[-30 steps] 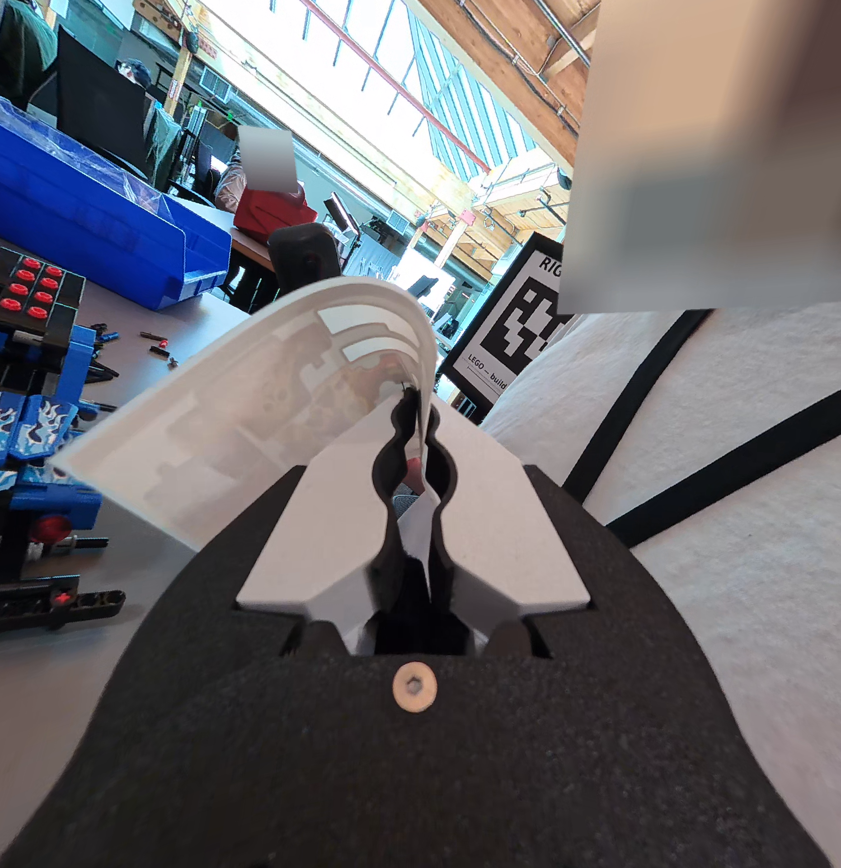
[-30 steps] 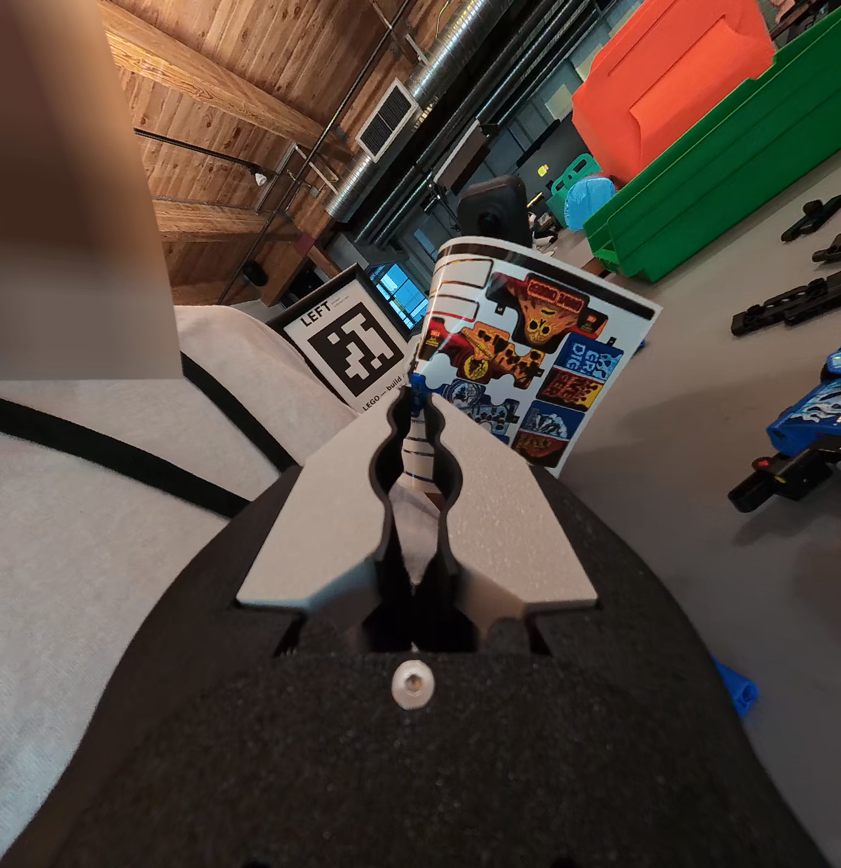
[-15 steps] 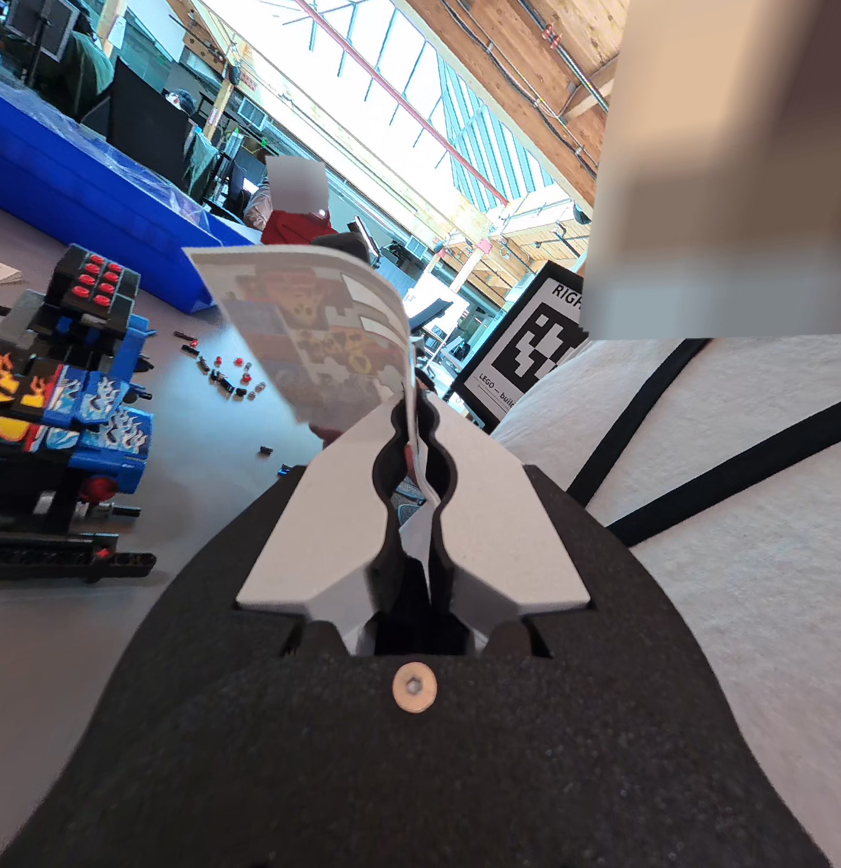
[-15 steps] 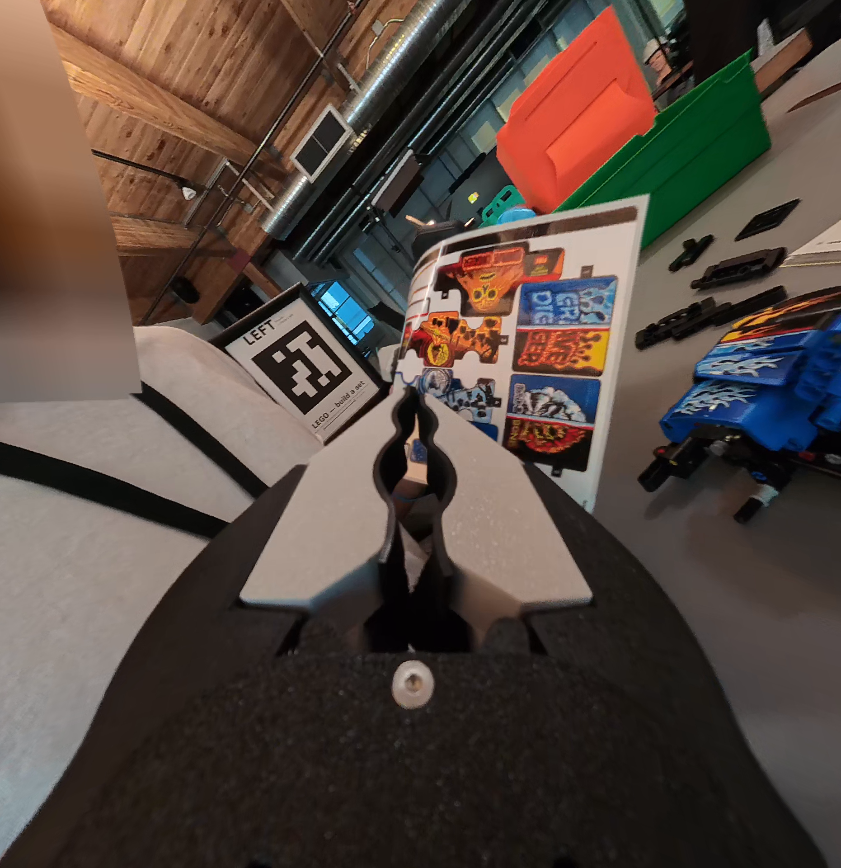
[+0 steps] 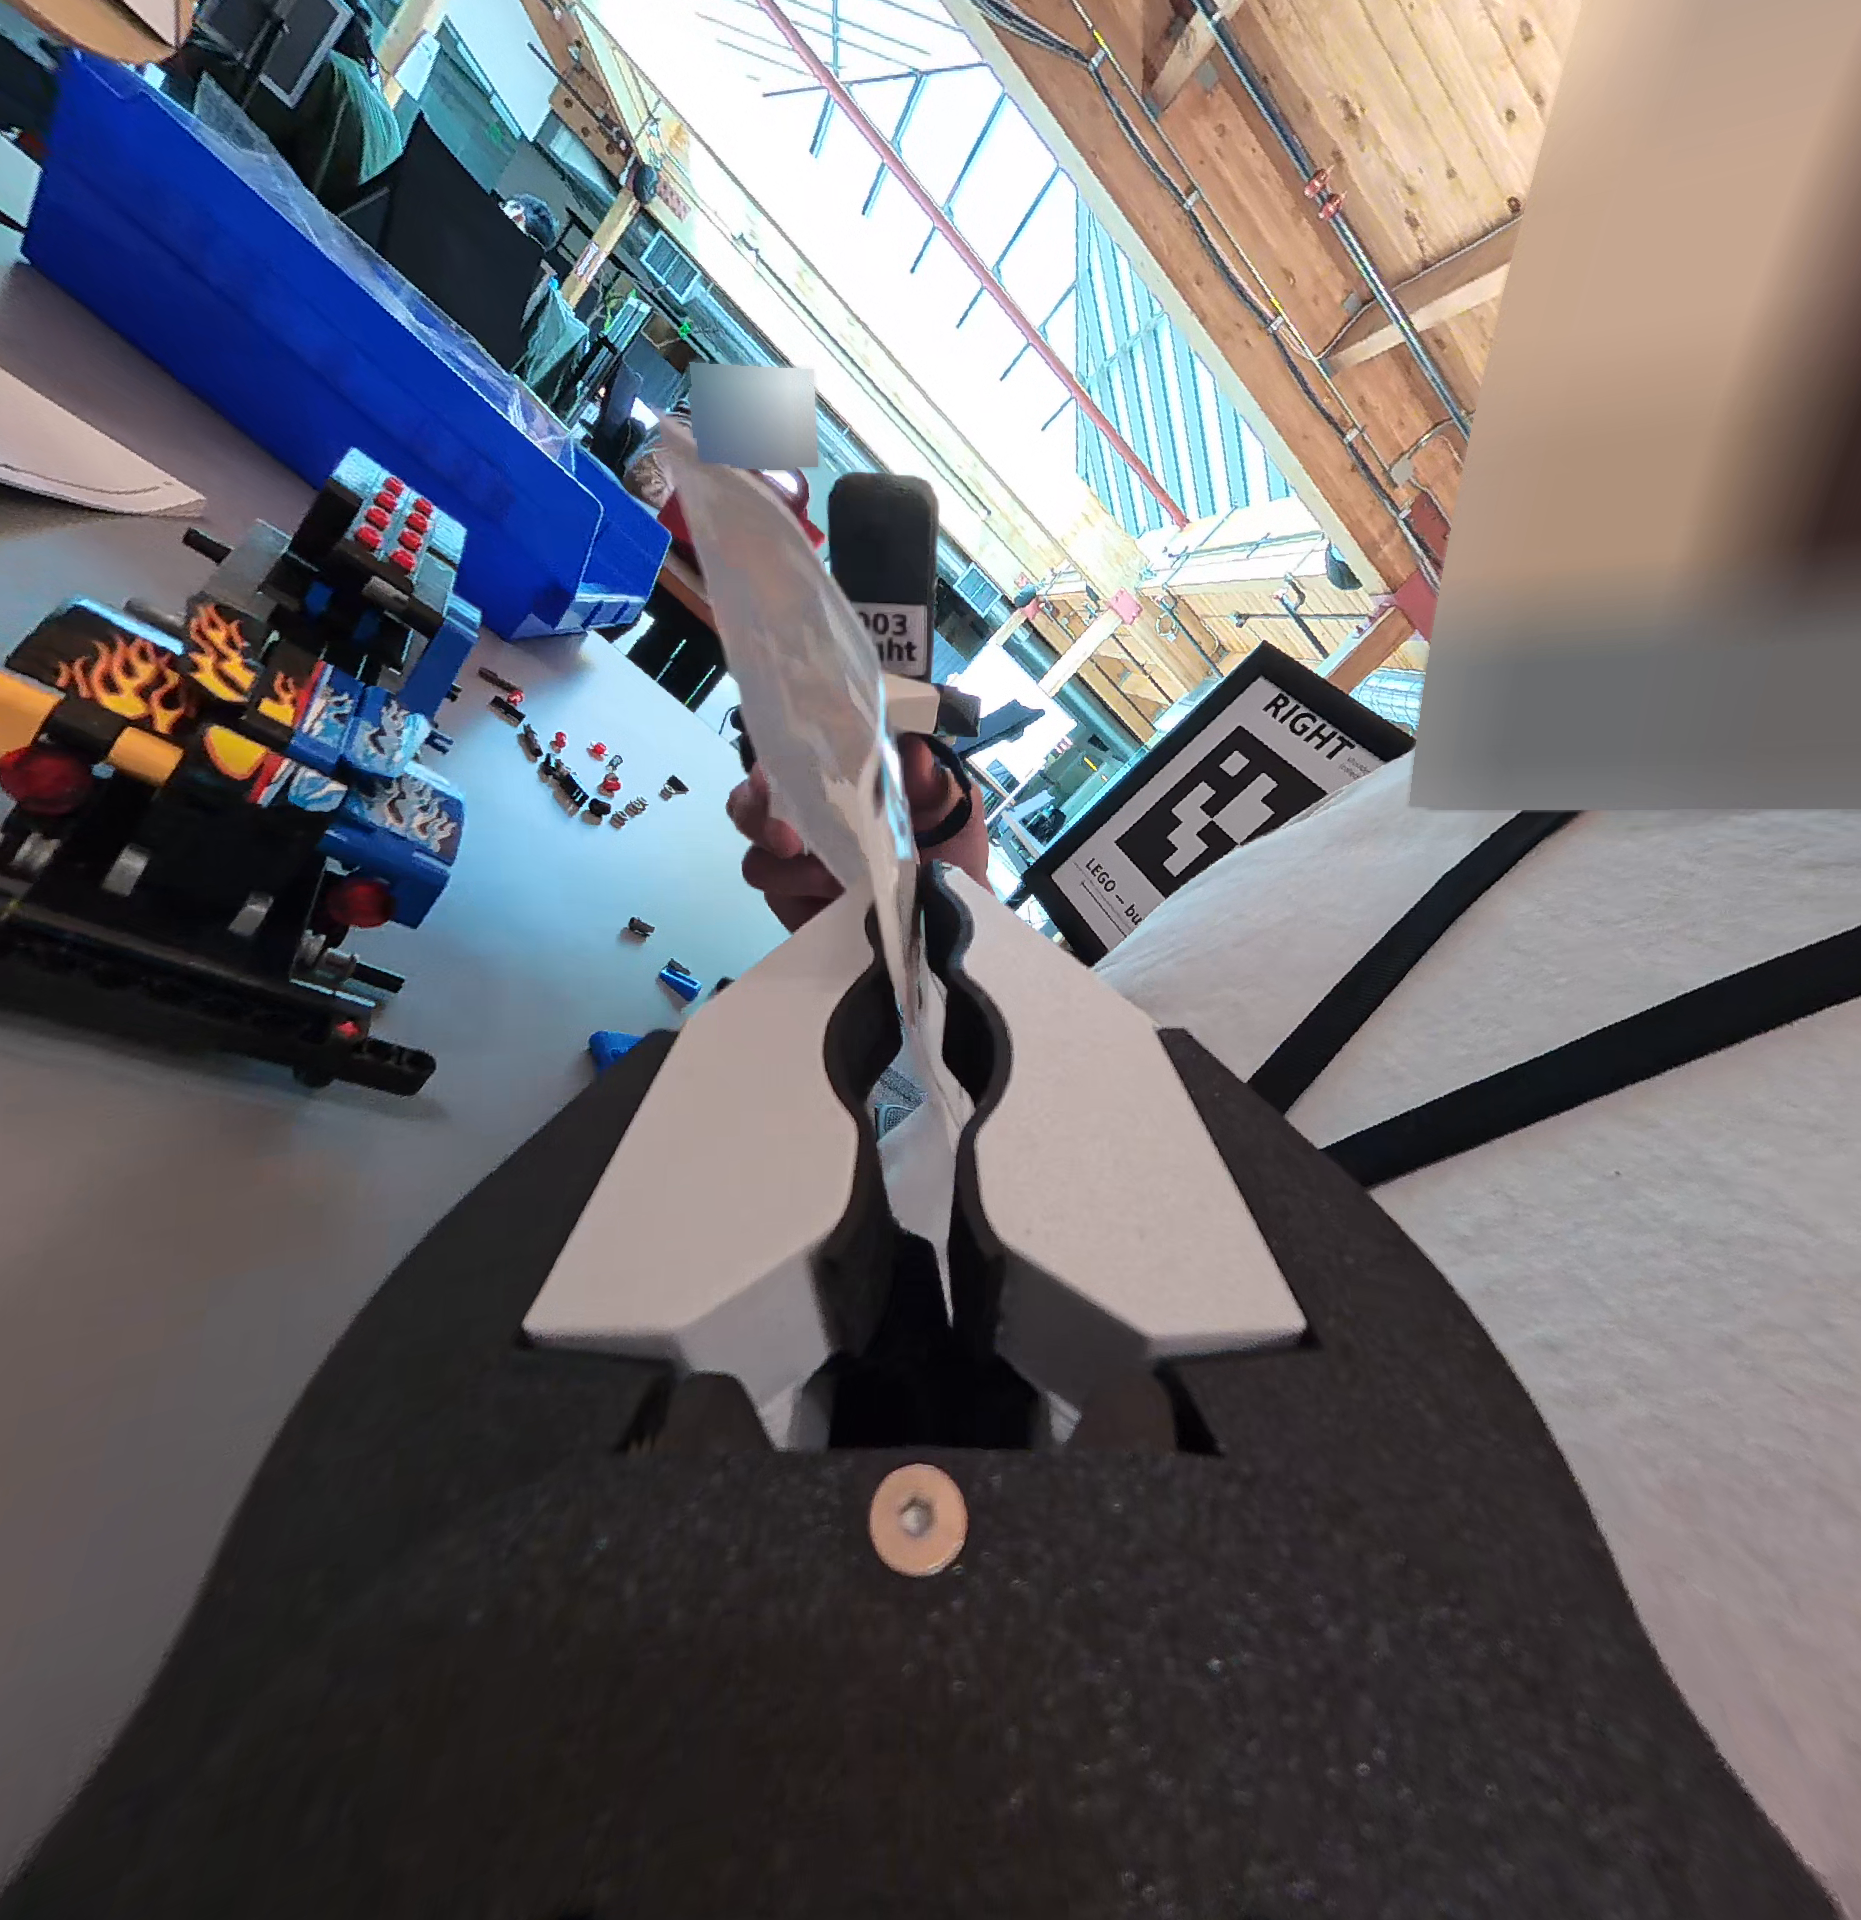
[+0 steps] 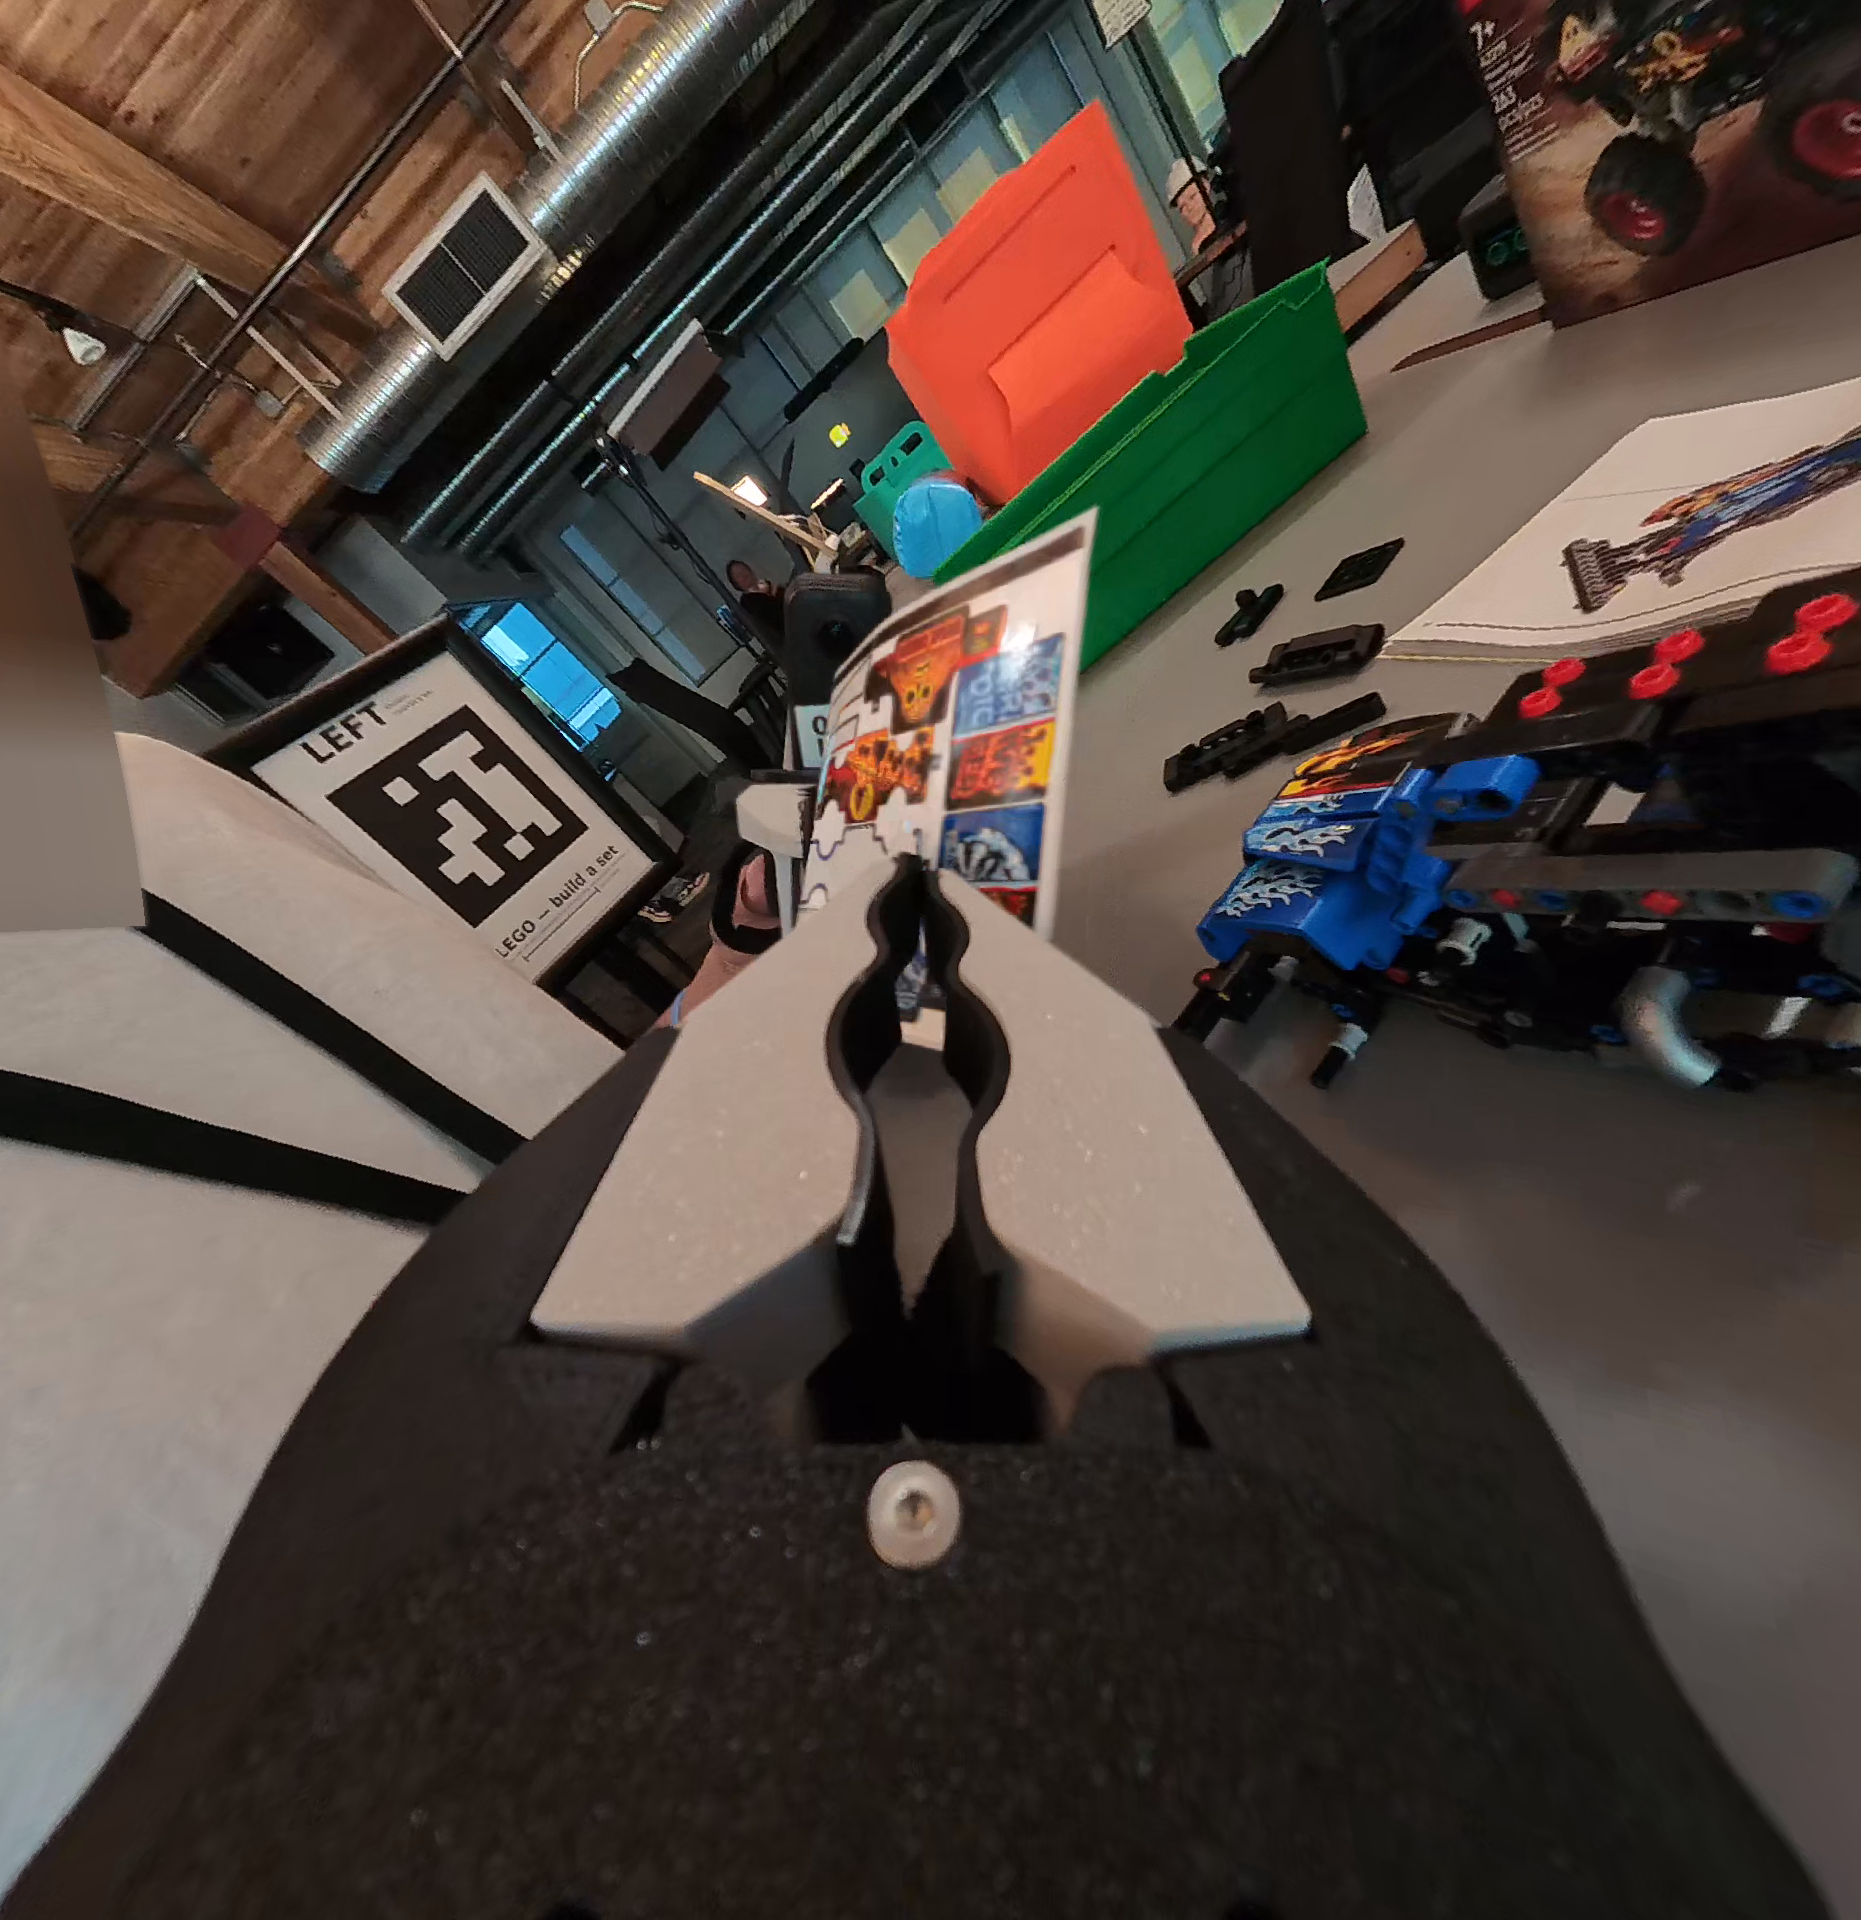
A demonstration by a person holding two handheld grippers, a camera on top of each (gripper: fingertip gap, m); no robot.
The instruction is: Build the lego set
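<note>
Sticker sheet [image 6: 993, 727] pinched between both closed grippers' tips, upright.

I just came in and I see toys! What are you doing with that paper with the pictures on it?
A person is building a lego truck, which sits half-built on the grey table. Right now the left hand-held gripper is shut on the sticker sheet, holding it up in the air. The right hand-held gripper is pinched on a sticker at the sheet's edge, apparently to peel it off. Loose small pieces lie on the table nearby.
</note>
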